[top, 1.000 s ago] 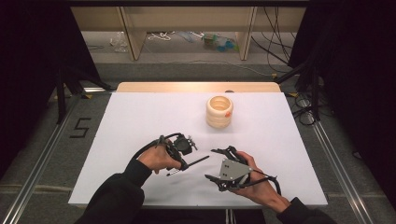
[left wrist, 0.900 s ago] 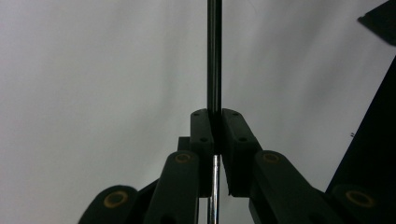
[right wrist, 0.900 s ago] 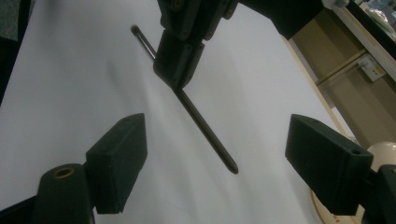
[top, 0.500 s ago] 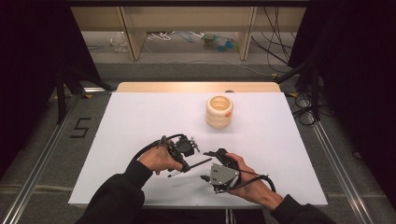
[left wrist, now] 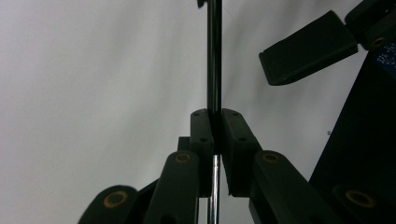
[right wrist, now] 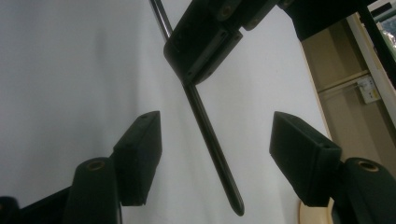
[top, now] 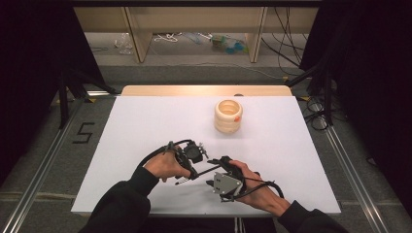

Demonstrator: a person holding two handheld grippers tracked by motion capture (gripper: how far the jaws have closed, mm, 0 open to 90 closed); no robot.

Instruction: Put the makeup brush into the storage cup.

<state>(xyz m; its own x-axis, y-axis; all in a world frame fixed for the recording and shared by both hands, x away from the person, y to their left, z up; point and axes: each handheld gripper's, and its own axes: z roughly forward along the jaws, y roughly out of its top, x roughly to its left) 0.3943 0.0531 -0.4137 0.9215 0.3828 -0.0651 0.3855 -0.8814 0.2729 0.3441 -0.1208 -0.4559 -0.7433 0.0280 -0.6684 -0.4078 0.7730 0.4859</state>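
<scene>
A thin black rod [left wrist: 214, 51] is clamped upright between the shut jaws of my left gripper [left wrist: 215, 123]. In the high view the left gripper [top: 192, 167] holds the rod [top: 204, 171] low over the white table [top: 145, 126] near its front edge. My right gripper [top: 216, 170] sits just to its right, facing it. In the right gripper view the rod [right wrist: 212, 140] slants down from the left gripper's pads [right wrist: 201, 44], and its free end lies between my right gripper's [right wrist: 219, 156] open jaws, touching neither pad.
A cream ribbed cylinder [top: 228, 116] with a small red mark stands at the back right of the table. A wooden strip [top: 204, 90] runs along the far edge. Shelving and cables lie beyond. Metal rails [top: 43, 179] flank the table.
My right gripper has slid left toward the left one, so its open jaws now straddle the rod's free end. The left gripper has barely moved.
</scene>
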